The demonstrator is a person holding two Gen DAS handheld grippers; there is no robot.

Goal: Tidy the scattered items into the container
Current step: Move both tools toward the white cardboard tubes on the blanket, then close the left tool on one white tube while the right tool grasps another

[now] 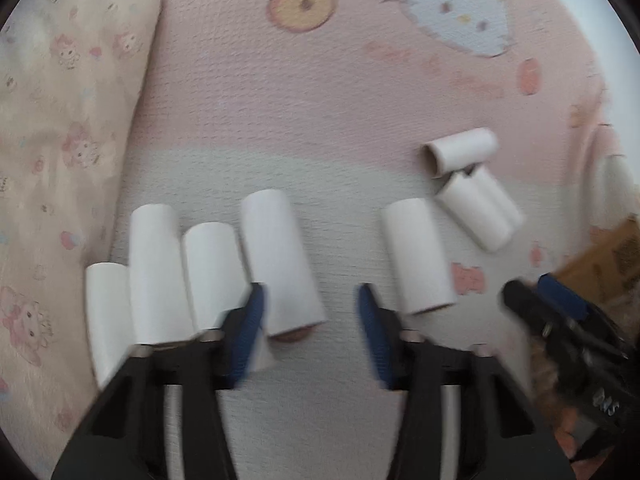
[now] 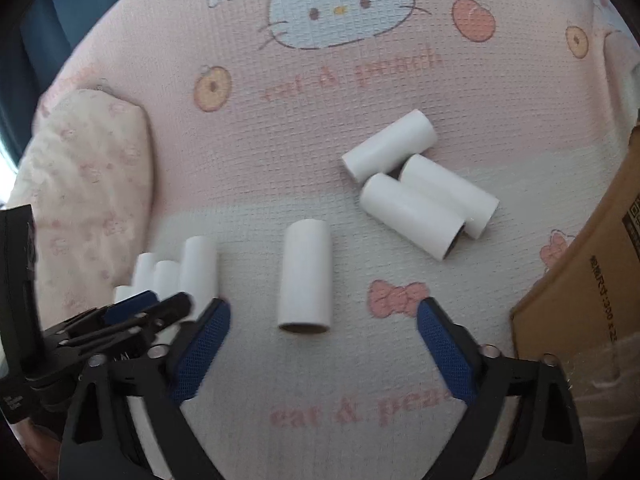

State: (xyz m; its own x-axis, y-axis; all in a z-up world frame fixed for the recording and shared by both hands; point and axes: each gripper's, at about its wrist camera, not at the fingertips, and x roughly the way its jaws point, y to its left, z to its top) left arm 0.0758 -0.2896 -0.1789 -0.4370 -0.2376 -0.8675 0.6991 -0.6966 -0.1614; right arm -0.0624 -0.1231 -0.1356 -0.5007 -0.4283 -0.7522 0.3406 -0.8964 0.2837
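Note:
Several white cardboard tubes lie on a pink cartoon-print bed cover. In the left wrist view a row of them point(image 1: 208, 272) lies at the lower left, one tube point(image 1: 418, 256) lies alone to the right, and three tubes point(image 1: 472, 184) lie farther right. My left gripper point(image 1: 310, 304) is open and empty, its left finger beside the row's rightmost tube point(image 1: 280, 264). In the right wrist view my right gripper point(image 2: 322, 320) is open and empty just behind the lone tube point(image 2: 306, 276). The three tubes point(image 2: 416, 188) lie beyond. The cardboard box point(image 2: 592, 272) stands at the right.
A patterned pillow point(image 1: 60, 152) lies at the left, also in the right wrist view point(image 2: 80, 200). The box edge point(image 1: 612, 256) shows at the right of the left wrist view, with the right gripper point(image 1: 560, 320) in front. The left gripper point(image 2: 120, 320) shows lower left in the right wrist view.

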